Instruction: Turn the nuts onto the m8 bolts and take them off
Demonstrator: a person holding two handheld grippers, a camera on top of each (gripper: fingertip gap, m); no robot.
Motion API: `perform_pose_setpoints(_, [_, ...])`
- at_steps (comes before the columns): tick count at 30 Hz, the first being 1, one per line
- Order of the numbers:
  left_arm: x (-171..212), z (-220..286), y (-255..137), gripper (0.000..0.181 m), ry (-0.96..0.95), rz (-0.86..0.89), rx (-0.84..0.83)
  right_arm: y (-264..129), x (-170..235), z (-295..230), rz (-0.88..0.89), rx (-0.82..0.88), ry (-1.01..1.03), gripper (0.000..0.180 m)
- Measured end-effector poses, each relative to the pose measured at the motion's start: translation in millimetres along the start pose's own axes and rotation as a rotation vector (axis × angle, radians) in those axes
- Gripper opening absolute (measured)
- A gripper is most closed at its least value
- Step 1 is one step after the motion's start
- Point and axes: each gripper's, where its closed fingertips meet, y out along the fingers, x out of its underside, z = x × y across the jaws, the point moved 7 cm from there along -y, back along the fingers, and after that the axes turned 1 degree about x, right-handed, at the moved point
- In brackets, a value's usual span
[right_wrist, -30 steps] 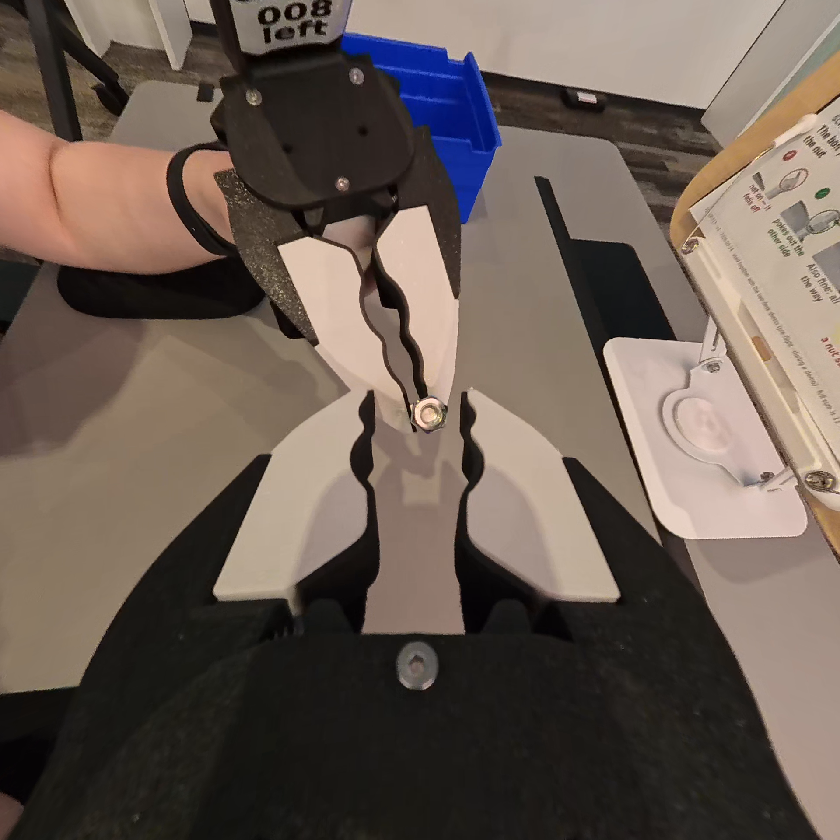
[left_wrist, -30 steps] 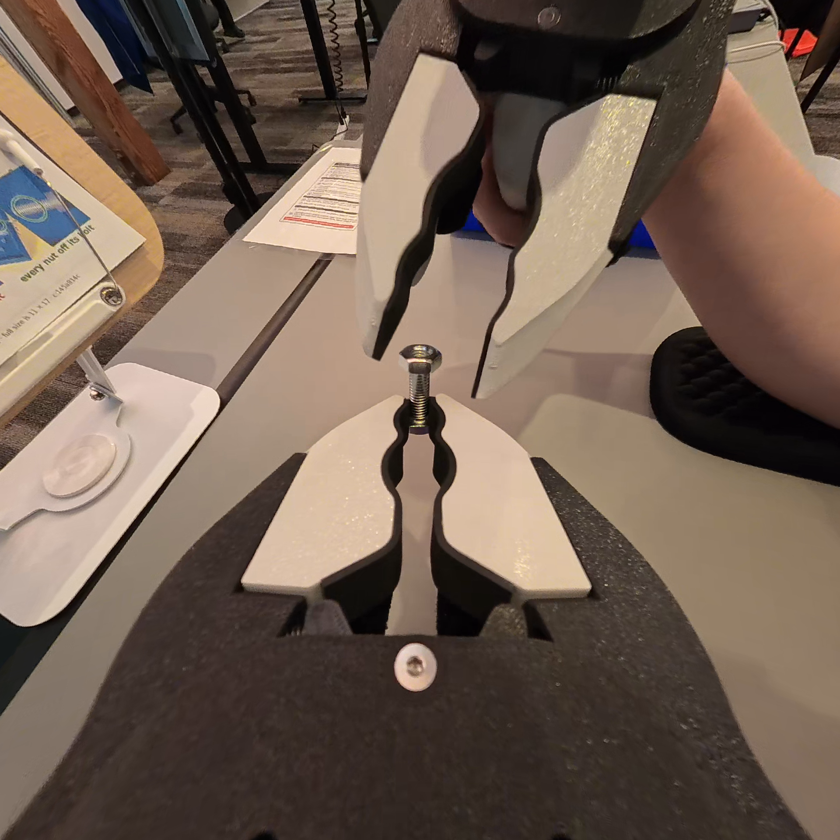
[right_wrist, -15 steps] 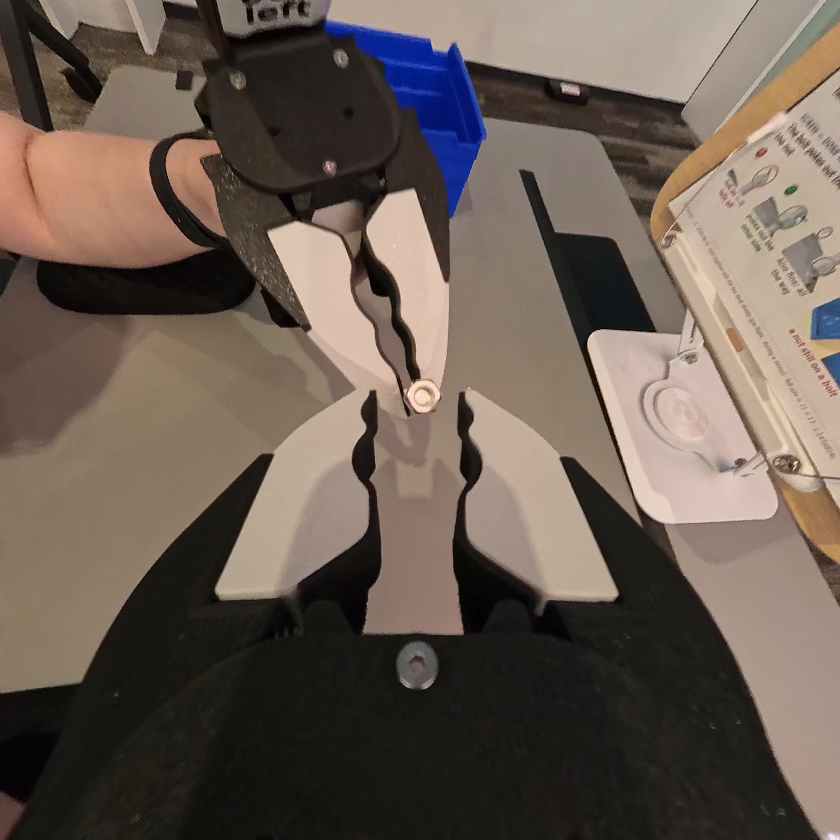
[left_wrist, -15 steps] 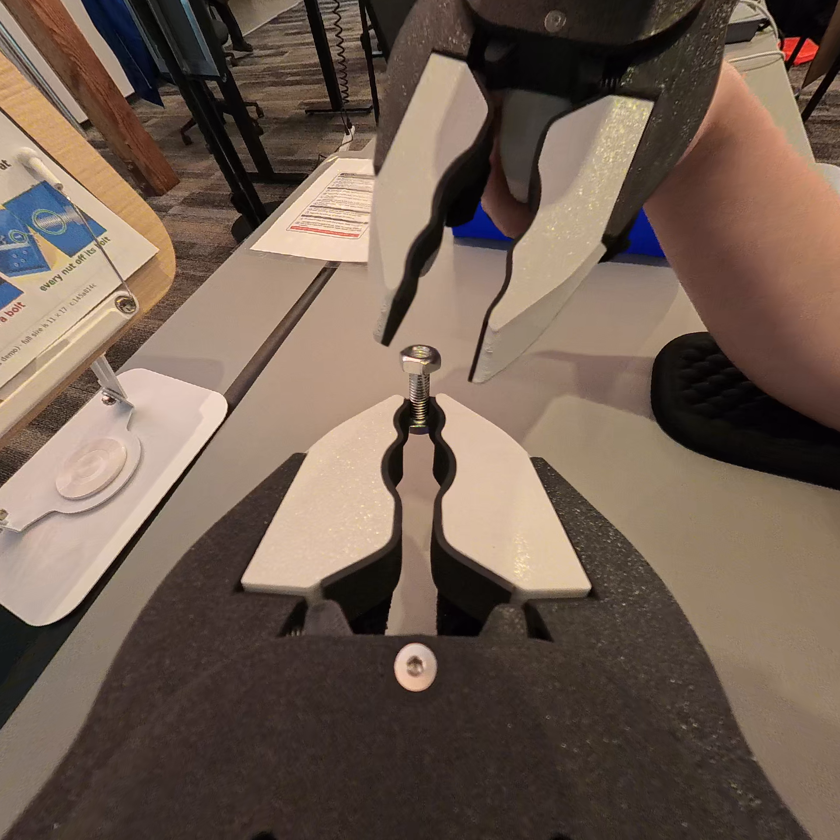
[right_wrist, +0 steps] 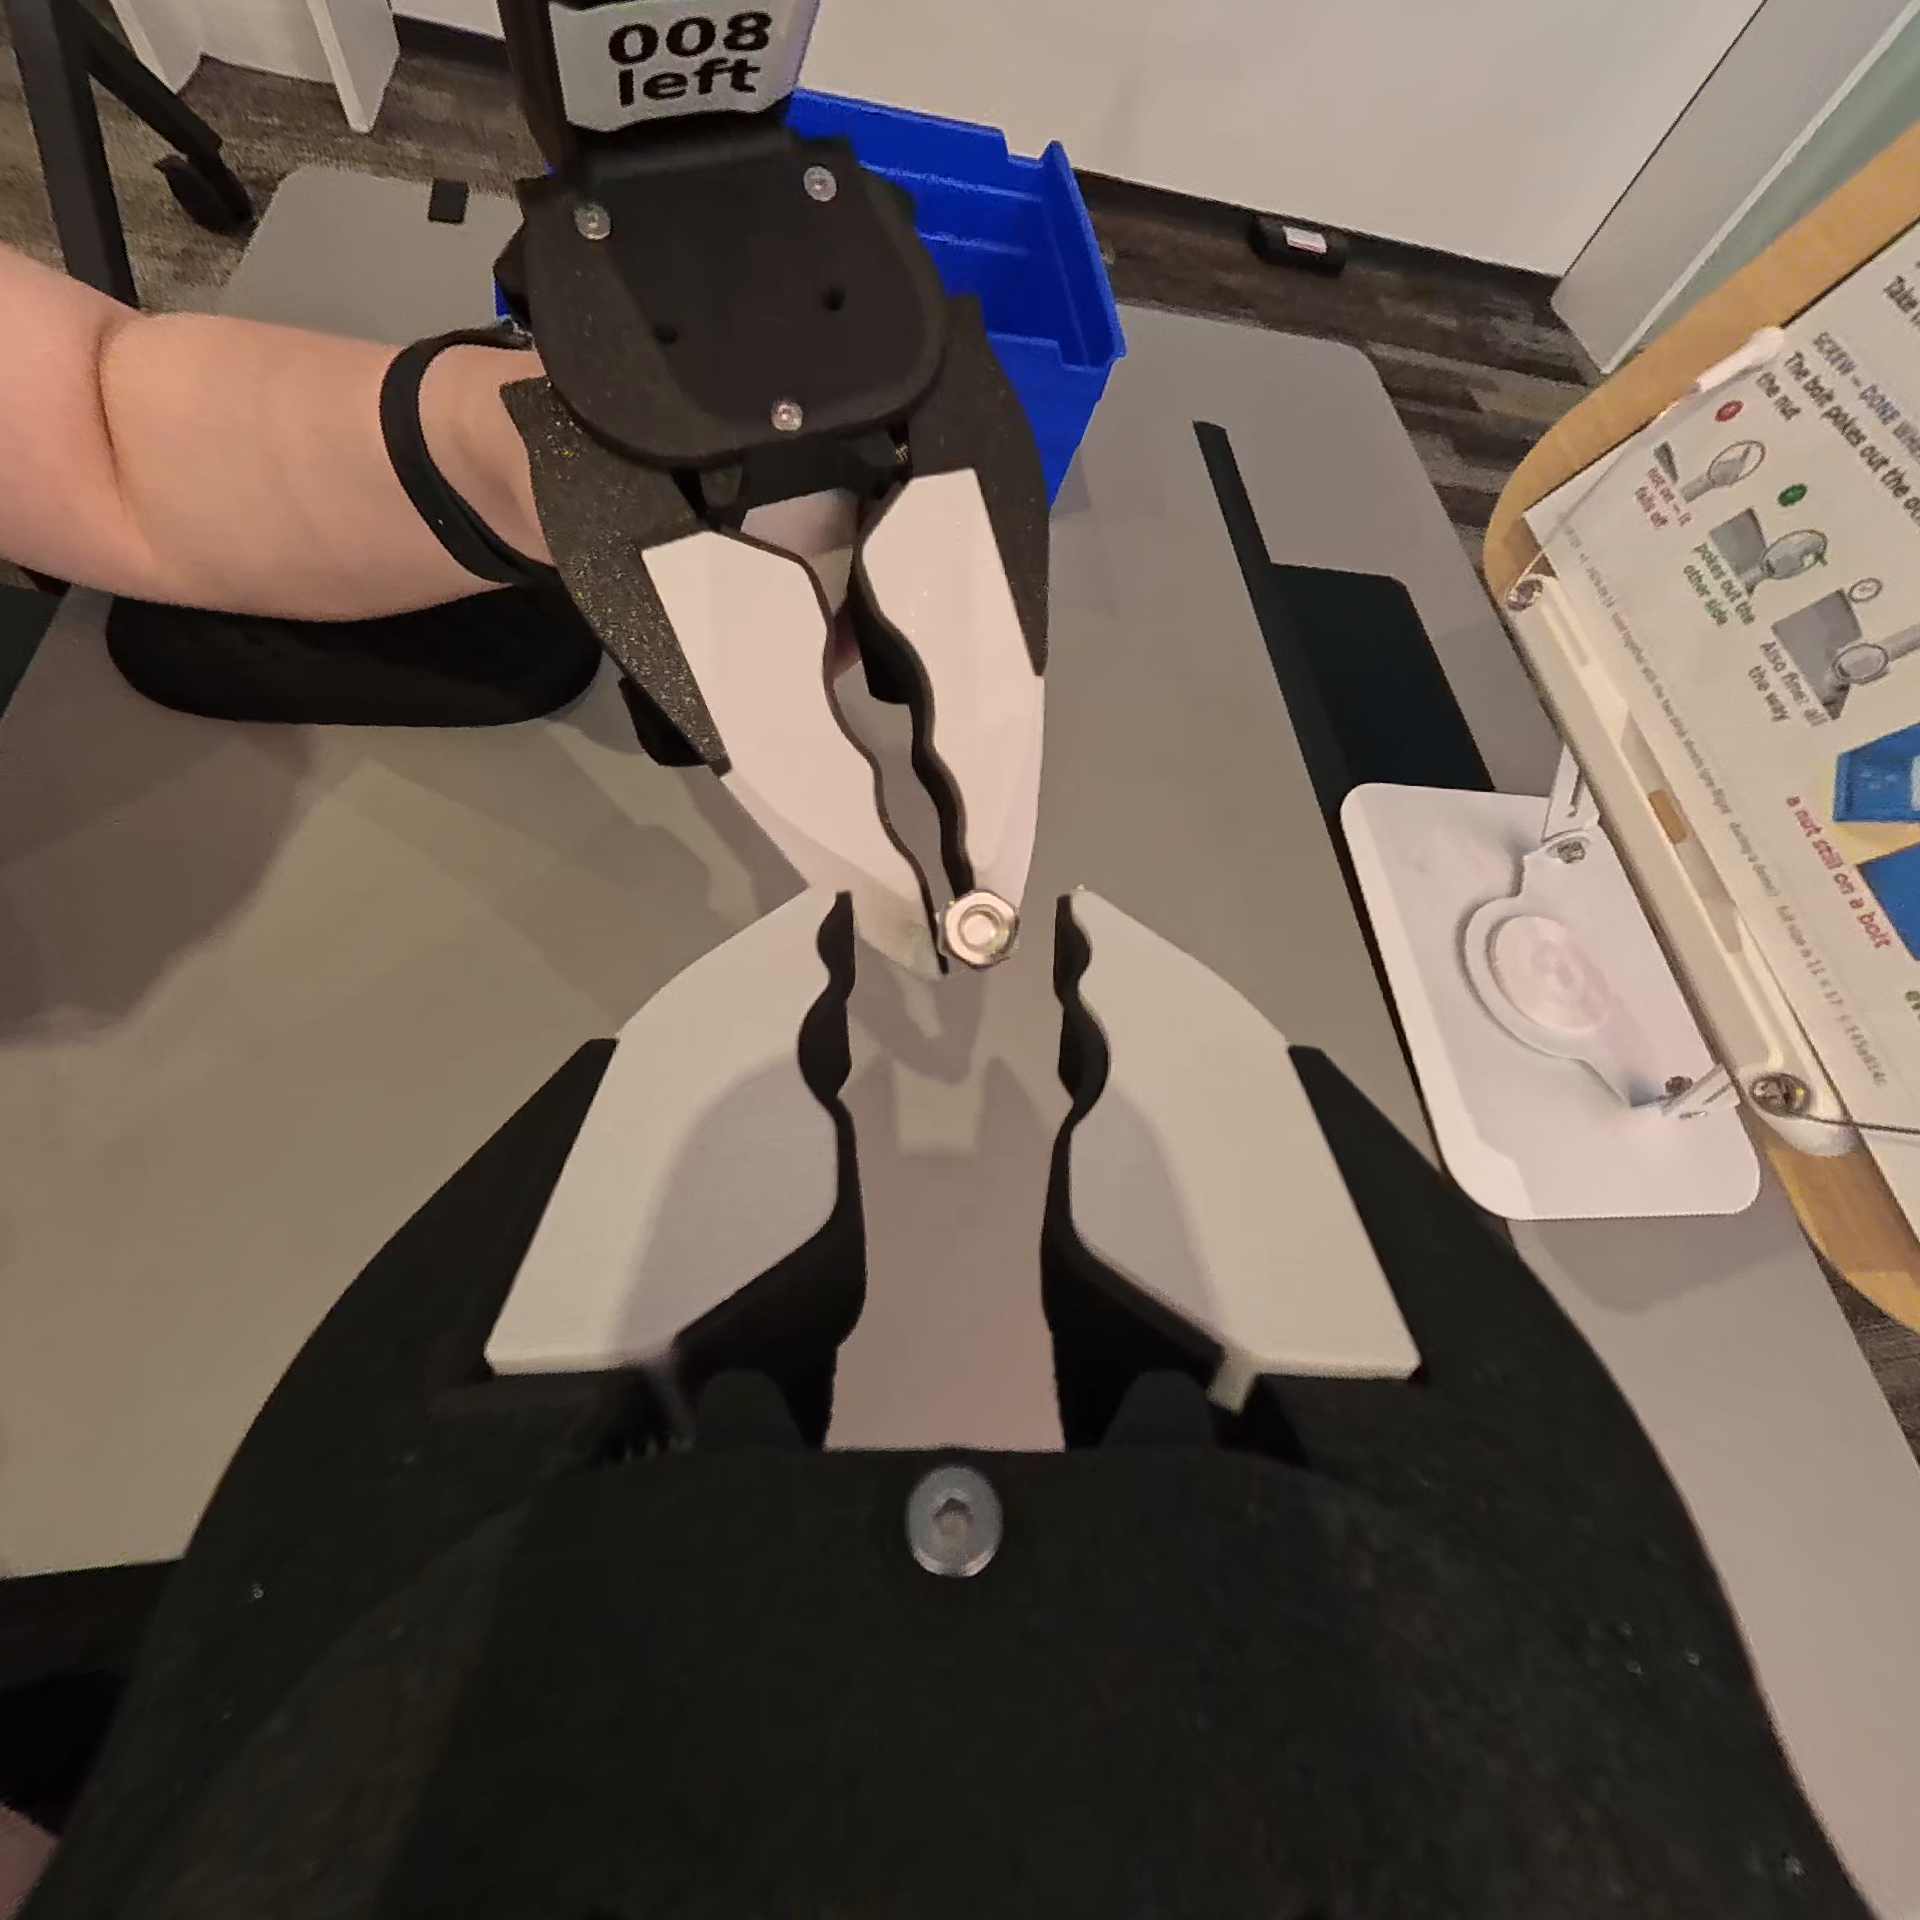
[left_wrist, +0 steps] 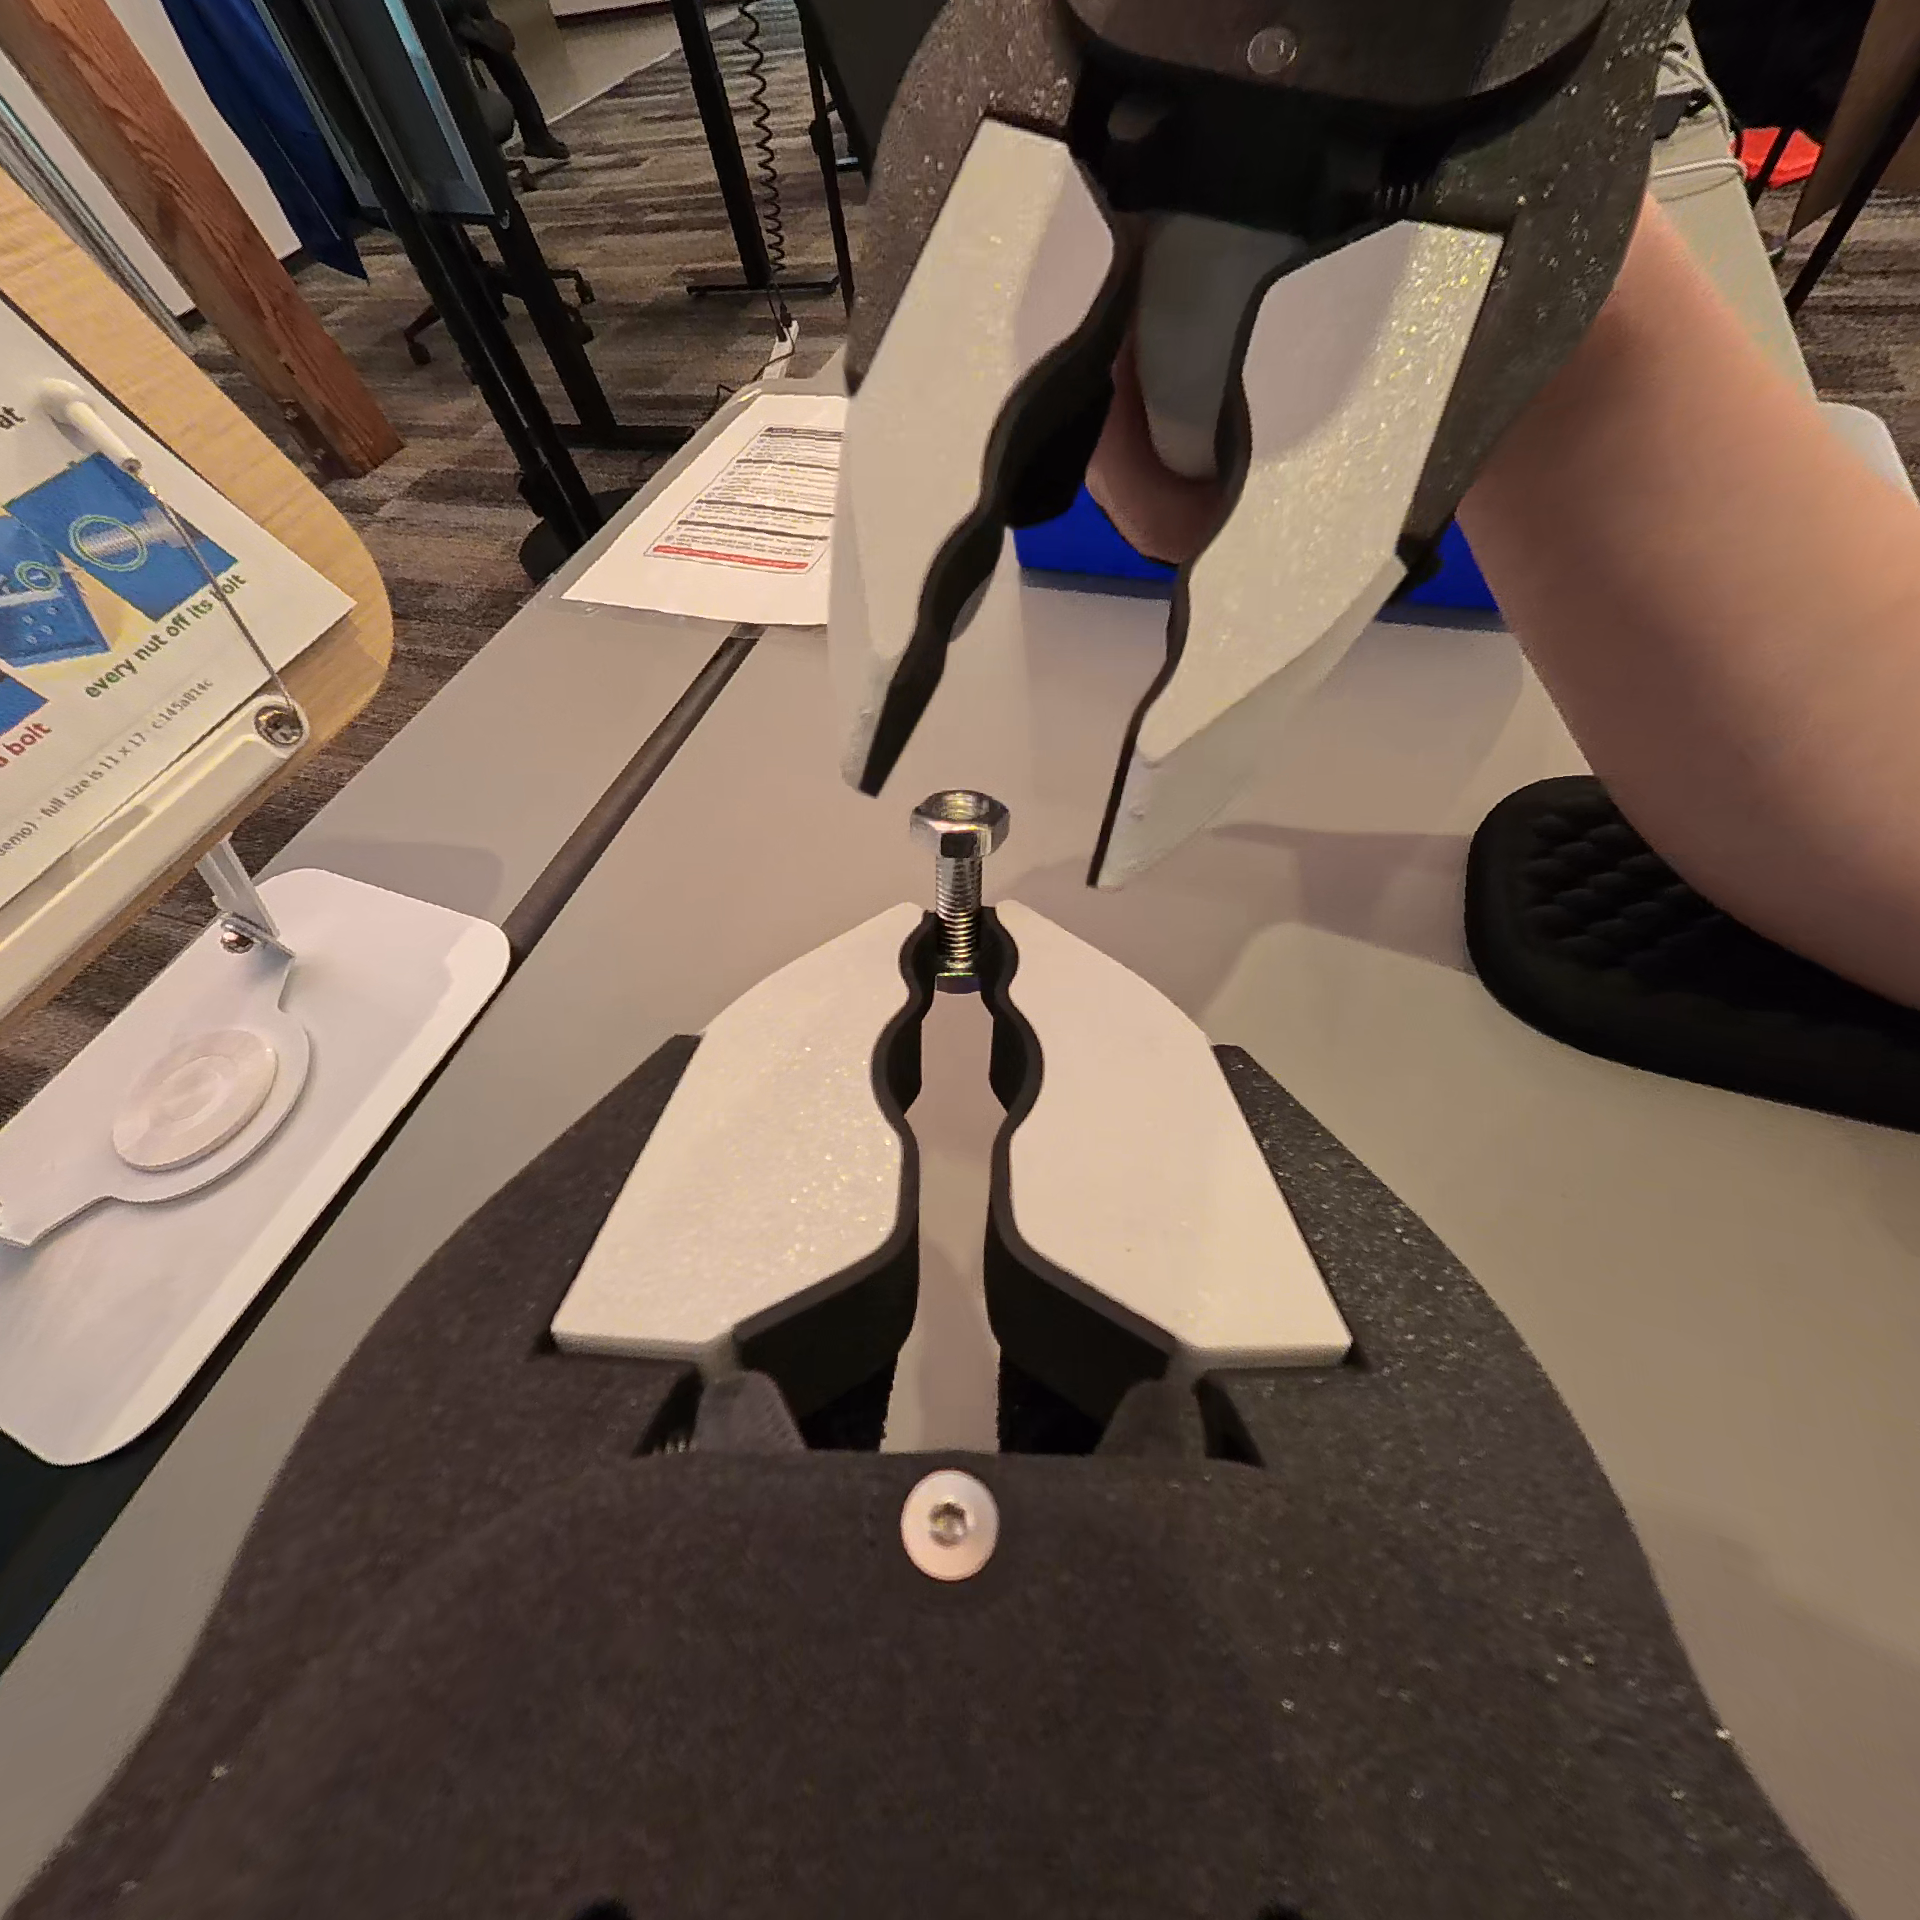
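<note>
A smooth grey counter (left_wrist: pixel 1558 1195) carries everything. The left tool (left_wrist: pixel 957 940), white wavy-edged plates on gritty black foam, is clamped narrow on the threaded steel bolt (left_wrist: pixel 956 914), upright with a hex nut (left_wrist: pixel 958 826) on top. The right tool (left_wrist: pixel 987 831) hangs spread wide just above the nut.

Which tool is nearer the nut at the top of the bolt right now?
Left. The left tool is shut on the bolt just below the nut. The right tool hangs open above, fingertips either side of the nut, not touching.
</note>
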Motion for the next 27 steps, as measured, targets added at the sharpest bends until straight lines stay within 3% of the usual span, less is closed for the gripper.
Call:
perform_pose_setpoints(8, [0, -4, -3, 0.007, -0.013, 0.009, -0.019, -4, 8, -4, -0.059, -0.045, 0.017, 0.025])
perform_pose_setpoints(16, [0, -3, -1, 0.007, -0.012, 0.006, -0.014, 4, -1, -2, -0.02, -0.01, 0.0, 0.037])
perform_pose_setpoints(20, [0, -4, -2, 0.007, -0.018, 0.014, -0.019, -3, 7, -3, -0.072, -0.032, 0.031, 0.026])
perform_pose_setpoints(27, [-1, -1, -2, 0.007, -0.013, 0.022, -0.007, -1, -1, 0, -0.008, -0.002, 0.021, 0.037])
